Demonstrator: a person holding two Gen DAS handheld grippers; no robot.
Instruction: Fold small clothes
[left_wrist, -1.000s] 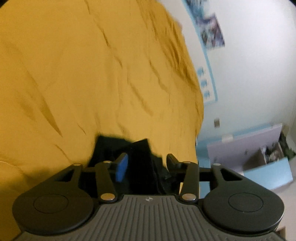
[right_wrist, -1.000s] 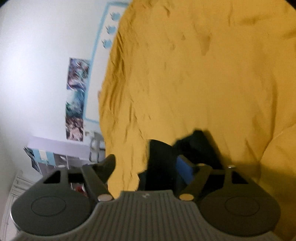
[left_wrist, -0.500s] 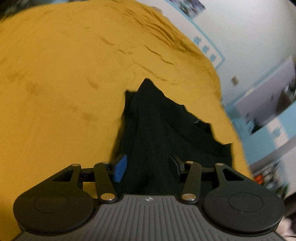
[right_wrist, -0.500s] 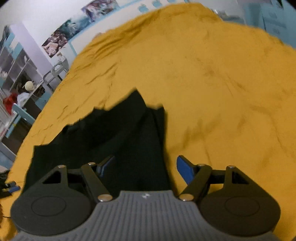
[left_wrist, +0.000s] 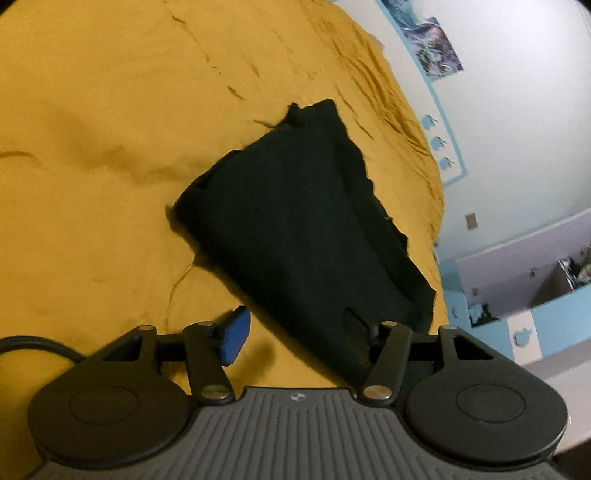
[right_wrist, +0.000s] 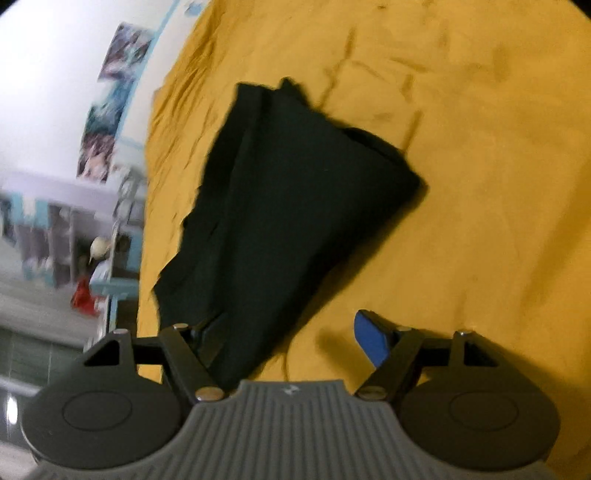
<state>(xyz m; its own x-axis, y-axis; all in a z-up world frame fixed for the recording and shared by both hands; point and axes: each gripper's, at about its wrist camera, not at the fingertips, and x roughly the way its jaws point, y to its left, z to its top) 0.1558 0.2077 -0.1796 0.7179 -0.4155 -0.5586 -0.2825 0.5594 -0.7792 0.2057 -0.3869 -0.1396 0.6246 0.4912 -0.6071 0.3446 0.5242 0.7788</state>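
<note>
Black garment (left_wrist: 295, 229) lies on yellow bedspread (left_wrist: 110, 129), already folded into a long wedge, narrow at far end, wider near the grippers. No other clothes in view.

Left gripper (left_wrist: 299, 332): jaws spread, have just been opening. Blue pad (left_wrist: 234, 341) sits over bare bedspread; opposite finger shows against the garment's near corner. Near edge of the cloth runs between the jaws, but pads do not press on it. Not held.

Right gripper (right_wrist: 291, 339): jaws spread wide. Blue pad (right_wrist: 369, 343) is over bare bedspread; other finger overlaps the garment (right_wrist: 288, 206) at its near corner. Cloth edge lies between the jaws, no pinch visible.

Key relation: garment lies straight ahead of both grippers, long axis running away from them toward the wall (left_wrist: 517, 110) side of the bed. In left view it leans up-left from the near right corner; in right view it mirrors that. Each gripper is at one near corner, so neither is clearly nearer; far narrow end is well apart from both.

Judgement: a fold looks just laid and let go. If another fold is wanted, it prob. goes across the long axis, near end carried to far end. Risk: layers along the wall-side edge look ragged and staggered, so a one-layer pinch could drag the stack open.
</note>
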